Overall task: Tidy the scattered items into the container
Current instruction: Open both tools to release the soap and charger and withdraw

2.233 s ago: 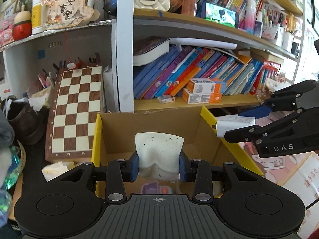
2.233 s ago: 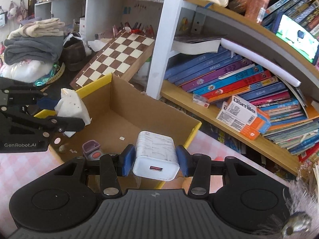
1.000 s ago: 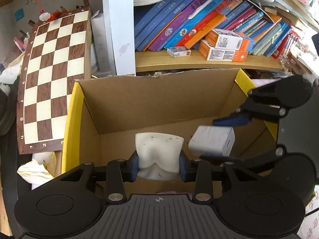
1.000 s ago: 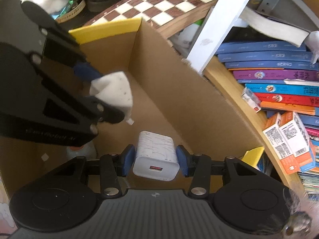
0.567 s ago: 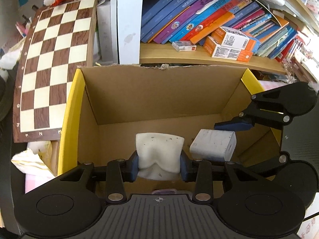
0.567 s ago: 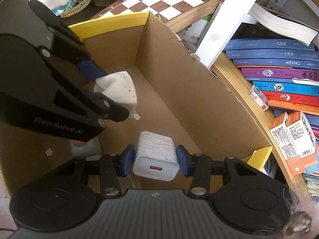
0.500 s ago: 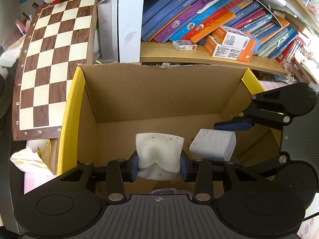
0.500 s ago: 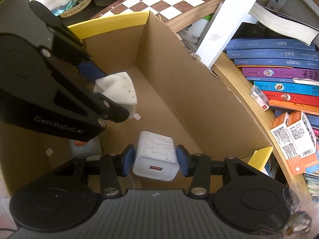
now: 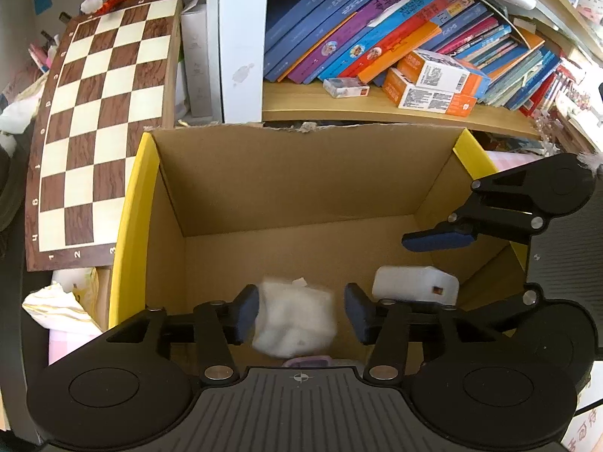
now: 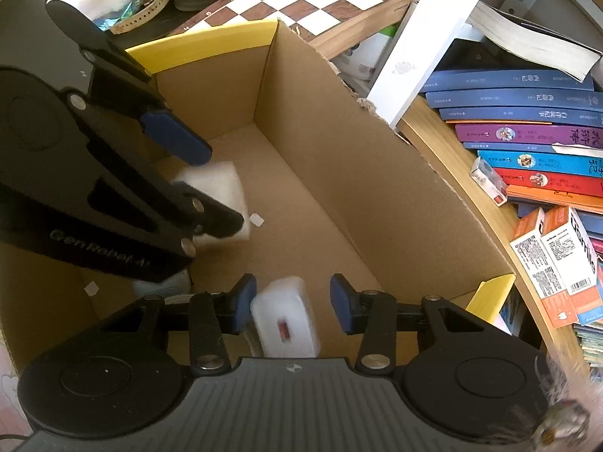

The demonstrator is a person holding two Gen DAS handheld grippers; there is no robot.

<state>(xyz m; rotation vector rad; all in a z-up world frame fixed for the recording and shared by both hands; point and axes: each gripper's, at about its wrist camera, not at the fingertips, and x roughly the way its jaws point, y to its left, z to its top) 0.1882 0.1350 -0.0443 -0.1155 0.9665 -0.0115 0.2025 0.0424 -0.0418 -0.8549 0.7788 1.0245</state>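
Cardboard box with yellow flaps fills the left wrist view, standing open below a bookshelf, with a chessboard leaning at its left. The left gripper hangs over the box, its jaws opening; the white sponge sits blurred between the blue pads with a gap at each side, no longer squeezed. To the right the right gripper reaches in, and the white charger shows just below its upper finger.

From the right wrist view, the right gripper is parted, its pads clear of the charger, which is blurred and tilted between them above the box floor. The left gripper comes in from the left, the sponge partly hidden behind its fingers, inside the box. Books lie stacked on the shelf at right.
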